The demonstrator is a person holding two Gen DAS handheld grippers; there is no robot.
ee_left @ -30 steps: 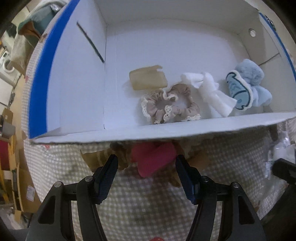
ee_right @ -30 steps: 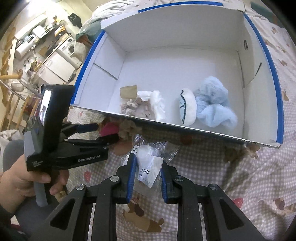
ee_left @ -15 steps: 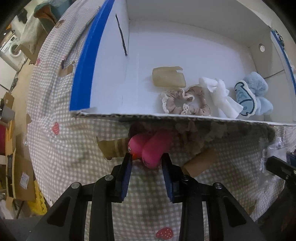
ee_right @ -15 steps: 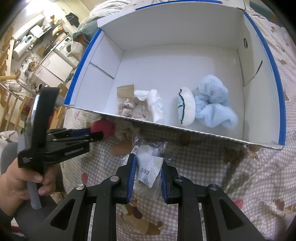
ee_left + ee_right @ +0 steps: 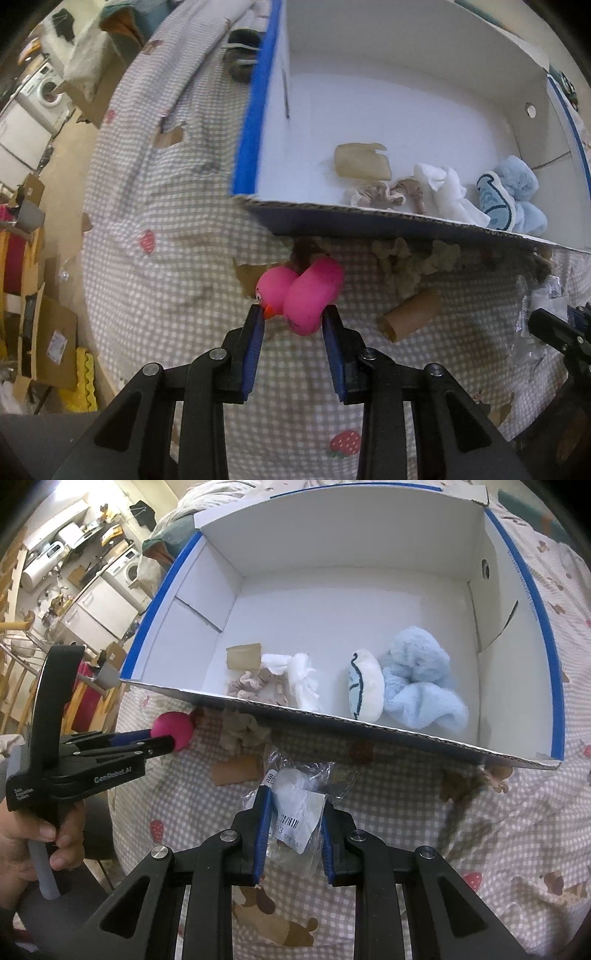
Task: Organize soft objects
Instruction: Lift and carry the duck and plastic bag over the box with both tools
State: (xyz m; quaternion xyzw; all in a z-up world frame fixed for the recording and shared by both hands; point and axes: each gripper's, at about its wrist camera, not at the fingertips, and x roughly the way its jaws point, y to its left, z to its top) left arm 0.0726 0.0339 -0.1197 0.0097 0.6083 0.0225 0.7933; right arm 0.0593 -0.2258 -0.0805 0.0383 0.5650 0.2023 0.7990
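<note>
Inside, the white cardboard box (image 5: 354, 602) held four soft items: one tan pad (image 5: 244, 656), one beige scrunchie (image 5: 255, 685), one white cloth (image 5: 301, 679) and one blue plush (image 5: 417, 675). Outside its near wall, the left gripper (image 5: 293, 320) was clamped on one pink rubber duck (image 5: 303, 295), the right gripper (image 5: 294, 814) on one plastic-wrapped packet (image 5: 297, 808), both above the checked bedsheet (image 5: 480, 830).

Left tool (image 5: 294, 320) gripping pink duck (image 5: 303, 295), box (image 5: 406, 218) behind
</note>
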